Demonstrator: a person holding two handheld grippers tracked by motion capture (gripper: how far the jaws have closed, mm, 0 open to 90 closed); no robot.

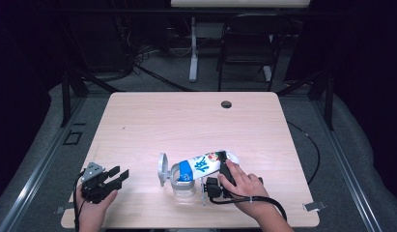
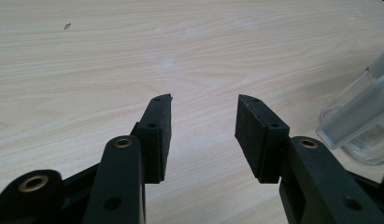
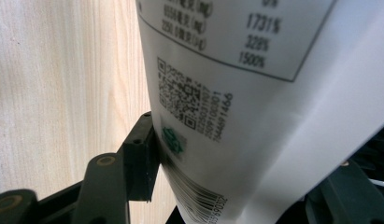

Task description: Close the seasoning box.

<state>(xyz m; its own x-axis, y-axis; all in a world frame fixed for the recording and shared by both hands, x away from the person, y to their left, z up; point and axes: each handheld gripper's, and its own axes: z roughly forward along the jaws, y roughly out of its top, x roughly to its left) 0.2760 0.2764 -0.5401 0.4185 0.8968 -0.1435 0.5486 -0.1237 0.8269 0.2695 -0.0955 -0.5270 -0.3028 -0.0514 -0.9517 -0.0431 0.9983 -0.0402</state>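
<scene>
The carton [image 1: 205,164] lies tilted near the table's [image 1: 152,116] front edge, its blue spout end over the open glass jar [image 1: 182,182] as if to pour. It looks like light, coated card: smooth, somewhat slippery, and soft enough to dent, so a grip across its flat sides low on the body suits best. The right gripper [image 1: 224,169] clasps it there, jaws wide around the printed panel. The left gripper [image 1: 116,176] rests apart, jaws spread and empty.
</scene>
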